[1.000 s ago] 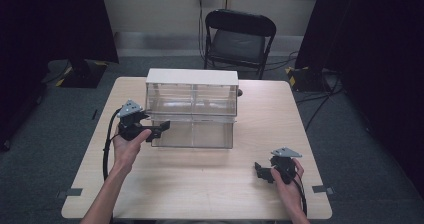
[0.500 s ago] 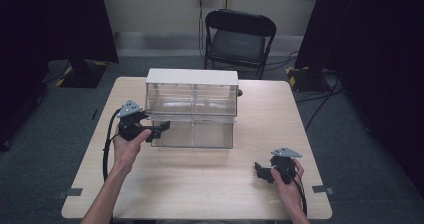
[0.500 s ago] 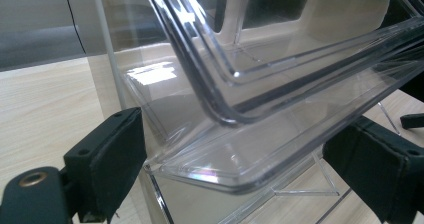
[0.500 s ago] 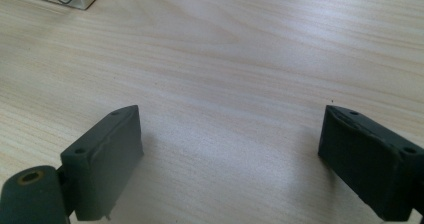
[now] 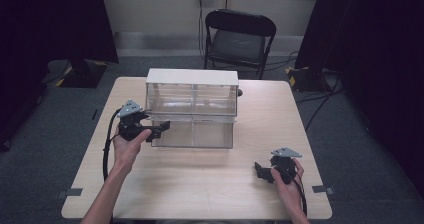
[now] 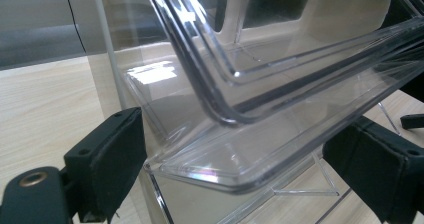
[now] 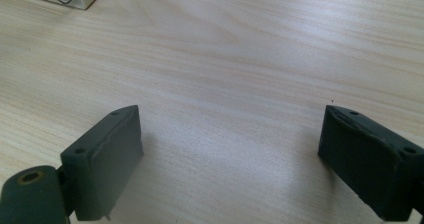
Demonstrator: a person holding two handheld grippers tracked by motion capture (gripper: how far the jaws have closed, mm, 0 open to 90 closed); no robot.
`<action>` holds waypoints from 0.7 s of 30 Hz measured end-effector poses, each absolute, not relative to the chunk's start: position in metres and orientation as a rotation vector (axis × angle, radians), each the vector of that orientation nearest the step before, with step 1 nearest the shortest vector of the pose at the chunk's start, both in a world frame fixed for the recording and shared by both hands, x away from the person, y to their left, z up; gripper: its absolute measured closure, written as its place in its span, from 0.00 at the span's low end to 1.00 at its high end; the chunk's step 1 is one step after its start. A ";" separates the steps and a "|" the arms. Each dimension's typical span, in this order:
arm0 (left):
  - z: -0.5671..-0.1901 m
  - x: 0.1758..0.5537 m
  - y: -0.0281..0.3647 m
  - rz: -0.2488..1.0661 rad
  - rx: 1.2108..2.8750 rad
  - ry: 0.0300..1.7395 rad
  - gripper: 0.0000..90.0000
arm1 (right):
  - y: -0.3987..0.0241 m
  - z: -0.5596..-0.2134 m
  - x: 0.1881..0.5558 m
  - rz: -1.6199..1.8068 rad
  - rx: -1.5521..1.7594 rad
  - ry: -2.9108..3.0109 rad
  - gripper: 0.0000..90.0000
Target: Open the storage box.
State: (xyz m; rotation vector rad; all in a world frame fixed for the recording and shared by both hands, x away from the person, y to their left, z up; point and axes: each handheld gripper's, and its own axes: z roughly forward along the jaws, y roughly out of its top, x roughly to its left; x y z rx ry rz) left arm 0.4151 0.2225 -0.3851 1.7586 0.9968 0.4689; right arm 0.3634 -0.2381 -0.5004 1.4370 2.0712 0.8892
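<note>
nothing moved: left claw parked at the lower drawer

nothing has shifted since the earlier frames; both hands sit where they were. nearest the person, the right claw [image 5: 264,171] rests on the table [image 5: 210,189] at the front right, released, its jaws spread over bare wood in the right gripper view. farther in, the left claw [image 5: 161,126] reaches the left end of the clear drawer cabinet [image 5: 192,104], its jaws straddling the corner of the pulled-out lower drawer [image 6: 240,149] without pressing on it, so it grasps nothing. the drawer juts forward under the white-topped cabinet at mid-table. the step looks like working this drawer; next, the left claw must clench on its edge or nudge it along its rails, kept square.
</note>
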 end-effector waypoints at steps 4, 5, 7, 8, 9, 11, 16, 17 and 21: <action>-0.385 0.415 0.222 0.468 1.758 0.997 0.11 | -0.238 -0.500 0.363 0.889 1.437 2.071 0.11; -0.385 0.415 0.222 0.469 1.759 0.997 0.11 | -0.238 -0.500 0.363 0.889 1.437 2.071 0.11; -0.385 0.415 0.222 0.468 1.758 0.998 0.11 | -0.238 -0.500 0.363 0.889 1.437 2.071 0.11; -0.385 0.415 0.223 0.466 1.756 0.995 0.11 | -0.238 -0.500 0.363 0.889 1.437 2.071 0.11; -0.385 0.415 0.223 0.465 1.756 0.996 0.11 | -0.238 -0.500 0.363 0.889 1.437 2.071 0.11; -0.385 0.415 0.223 0.466 1.756 0.995 0.11 | -0.238 -0.500 0.363 0.889 1.437 2.071 0.11; -0.385 0.415 0.223 0.465 1.756 0.995 0.11 | -0.238 -0.500 0.363 0.889 1.437 2.071 0.11; -0.385 0.415 0.223 0.466 1.757 0.996 0.11 | -0.238 -0.500 0.363 0.889 1.437 2.071 0.11; -0.385 0.415 0.223 0.469 1.760 0.998 0.11 | -0.238 -0.500 0.363 0.889 1.437 2.071 0.11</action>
